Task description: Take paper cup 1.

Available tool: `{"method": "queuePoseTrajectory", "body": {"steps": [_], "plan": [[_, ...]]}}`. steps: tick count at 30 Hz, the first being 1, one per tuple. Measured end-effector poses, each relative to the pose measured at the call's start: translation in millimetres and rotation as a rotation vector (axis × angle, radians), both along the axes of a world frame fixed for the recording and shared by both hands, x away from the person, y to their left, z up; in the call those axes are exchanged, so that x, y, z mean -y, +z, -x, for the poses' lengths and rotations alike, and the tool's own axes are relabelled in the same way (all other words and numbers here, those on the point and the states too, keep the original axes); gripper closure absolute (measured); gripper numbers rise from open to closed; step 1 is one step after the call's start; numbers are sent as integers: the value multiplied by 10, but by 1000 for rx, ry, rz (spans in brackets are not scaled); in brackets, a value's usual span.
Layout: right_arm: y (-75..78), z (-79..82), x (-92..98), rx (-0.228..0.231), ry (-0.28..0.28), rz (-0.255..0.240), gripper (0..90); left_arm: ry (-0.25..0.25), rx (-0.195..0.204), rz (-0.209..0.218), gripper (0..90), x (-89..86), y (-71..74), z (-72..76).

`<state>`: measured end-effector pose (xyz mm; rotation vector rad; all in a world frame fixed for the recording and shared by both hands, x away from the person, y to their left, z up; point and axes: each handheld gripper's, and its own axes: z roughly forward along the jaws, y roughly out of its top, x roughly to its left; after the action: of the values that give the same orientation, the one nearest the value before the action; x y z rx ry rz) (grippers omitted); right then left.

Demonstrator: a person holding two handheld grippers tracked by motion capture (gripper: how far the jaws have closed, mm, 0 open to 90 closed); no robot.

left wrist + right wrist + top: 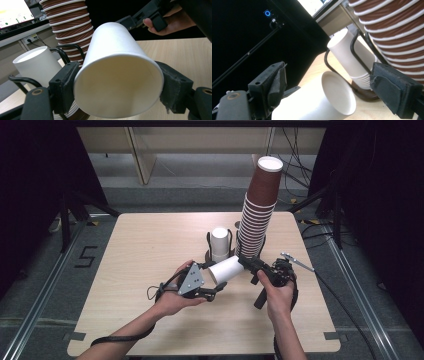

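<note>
A single white paper cup (227, 269) lies on its side above the table, between my two grippers. My left gripper (210, 278) is shut on its rim. In the left gripper view the cup's open mouth (117, 87) faces the camera and both pads (65, 82) press its sides. My right gripper (246, 263) is at the cup's closed base. In the right gripper view its jaws stand wide apart around that base (338, 93), and the right pad (392, 87) is clear of it.
A tall leaning stack of brown cups (257, 215) and a short stack of white cups (220, 244) stand in black wire holders just behind the grippers. The wooden table (145, 250) has bare room to the left and front. Dark curtains flank it.
</note>
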<state>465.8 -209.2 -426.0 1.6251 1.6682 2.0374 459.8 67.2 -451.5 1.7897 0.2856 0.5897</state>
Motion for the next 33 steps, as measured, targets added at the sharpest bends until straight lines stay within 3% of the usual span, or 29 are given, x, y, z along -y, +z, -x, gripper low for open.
{"method": "queuePoseTrajectory", "body": {"steps": [3,6,9,11,14,16,17,19,20,21,23,25,26,28,30,32,33], "plan": [[14,11,34,28,-12,44,148,0,-6,-16,247,-28,10,-4],[0,17,74,57,10,87,158,-9,-15,-58,249,-86,39,-21],[-6,28,83,82,11,152,165,-13,-23,-79,250,-113,54,-27],[-18,32,90,100,23,195,165,-27,-27,-116,250,-161,83,-41],[-36,29,119,144,33,292,166,-44,-34,-165,250,-213,133,-60],[-46,27,128,153,49,347,168,-54,-41,-198,250,-243,167,-72],[-49,38,115,138,57,352,167,-61,-47,-217,251,-258,187,-81],[-61,23,126,169,77,413,168,-69,-60,-246,251,-288,227,-99],[-60,33,115,150,86,415,171,-70,-63,-255,252,-302,249,-108],[-71,15,126,172,90,455,171,-74,-68,-265,252,-315,270,-118],[-69,30,108,152,105,453,171,-78,-73,-285,253,-332,306,-134],[-73,16,115,159,114,500,178,-85,-77,-298,254,-337,323,-142],[-78,23,101,139,131,485,179,-94,-87,-316,255,-341,350,-153],[-88,-2,107,169,140,528,179,-100,-90,-325,255,-342,361,-159],[-98,1,76,165,160,522,179,-124,-101,-363,259,-347,403,-164],[-92,7,61,161,176,552,179,-136,-103,-373,260,-344,424,-164],[-104,-9,50,184,182,554,179,-140,-108,-378,260,-344,436,-168]]}}
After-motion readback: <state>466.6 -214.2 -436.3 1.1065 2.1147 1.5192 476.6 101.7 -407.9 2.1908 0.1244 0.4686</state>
